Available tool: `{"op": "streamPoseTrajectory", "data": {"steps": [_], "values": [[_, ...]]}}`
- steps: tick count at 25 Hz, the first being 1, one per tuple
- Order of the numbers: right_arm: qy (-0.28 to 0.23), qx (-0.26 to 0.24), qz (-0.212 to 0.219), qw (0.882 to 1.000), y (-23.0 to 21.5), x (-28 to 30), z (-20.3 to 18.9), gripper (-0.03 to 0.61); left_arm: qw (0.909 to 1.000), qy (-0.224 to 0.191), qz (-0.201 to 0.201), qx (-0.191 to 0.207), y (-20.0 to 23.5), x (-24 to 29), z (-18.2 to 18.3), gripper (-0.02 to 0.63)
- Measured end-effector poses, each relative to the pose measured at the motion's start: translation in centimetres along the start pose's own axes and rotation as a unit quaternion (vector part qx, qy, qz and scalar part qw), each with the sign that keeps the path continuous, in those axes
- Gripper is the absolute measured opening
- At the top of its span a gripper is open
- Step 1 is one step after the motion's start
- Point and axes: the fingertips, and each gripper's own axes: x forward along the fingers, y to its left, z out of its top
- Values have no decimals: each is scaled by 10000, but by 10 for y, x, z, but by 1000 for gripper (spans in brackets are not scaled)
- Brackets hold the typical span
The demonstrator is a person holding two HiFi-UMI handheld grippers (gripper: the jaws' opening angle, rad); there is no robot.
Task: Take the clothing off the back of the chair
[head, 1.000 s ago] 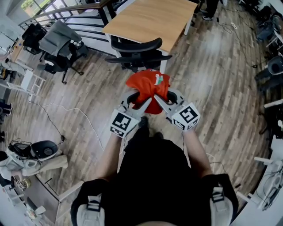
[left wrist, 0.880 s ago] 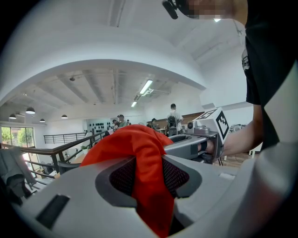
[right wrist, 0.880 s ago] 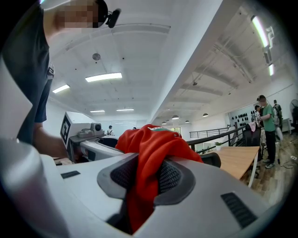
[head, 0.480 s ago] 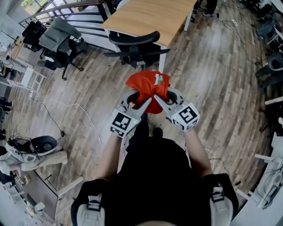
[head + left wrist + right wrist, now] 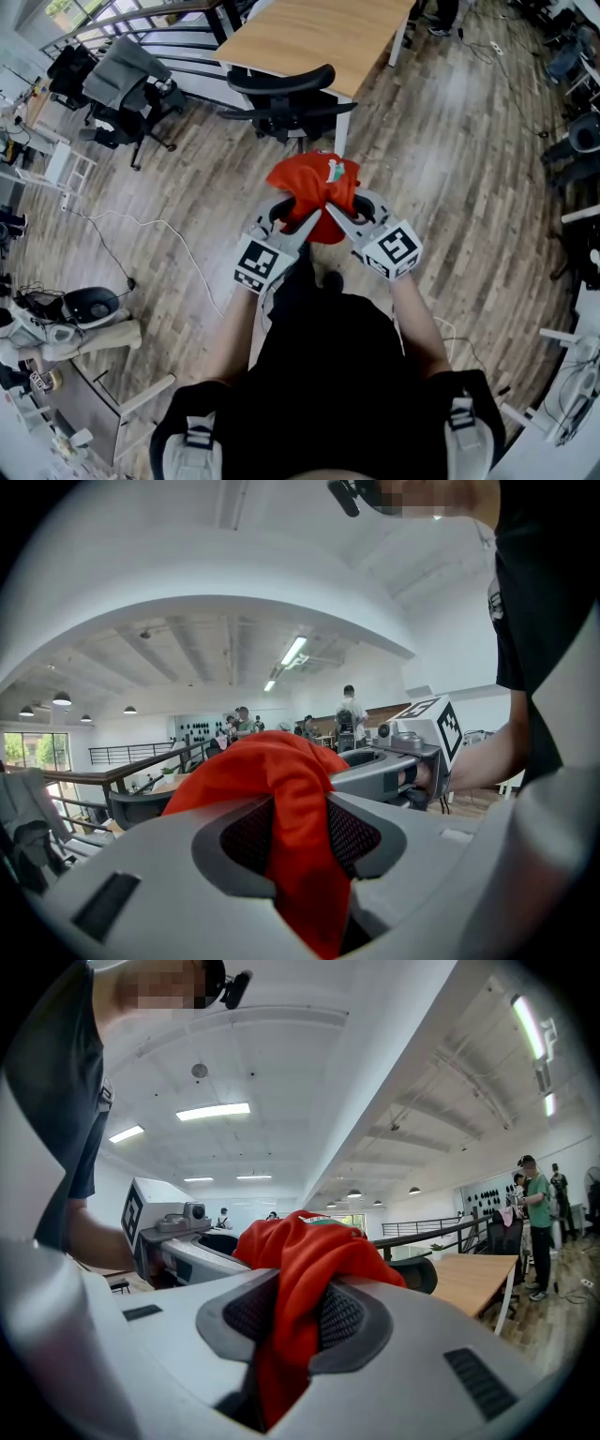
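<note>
A wooden floor (image 5: 469, 169) is seen across most of the head view, with a pale wood surface (image 5: 319, 37) at the upper centre and a black office chair (image 5: 281, 98) tucked against its near edge. The chair's back is bare. The red clothing (image 5: 314, 187) is found just below the chair in the frame, near the centre, bunched into a loose ball and carried in the air well apart from the backrest, so the lifting-off step is judged to be done. The left gripper (image 5: 298, 217) is clenched on a fold of the fabric from the lower left, and the right gripper (image 5: 342, 214) is clenched on another fold from the lower right. In the left gripper view the cloth (image 5: 272, 771) is pinched between the textured pads of the left gripper (image 5: 298, 832), and the same is shown for the right gripper (image 5: 305, 1316) in its own view. A small white and green print (image 5: 336, 169) is visible on the upper right of the bundle. The garment is judged light, soft and limp. It is best gripped on gathered folds, as loose ends may trail and snag.
</note>
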Motion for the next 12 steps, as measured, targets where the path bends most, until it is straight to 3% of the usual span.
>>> {"op": "streamPoseTrajectory", "data": {"steps": [12], "values": [[95, -27, -17, 9999, -16, 7, -5, 92, 10000, 53, -21, -10, 10, 14, -3, 153]]}}
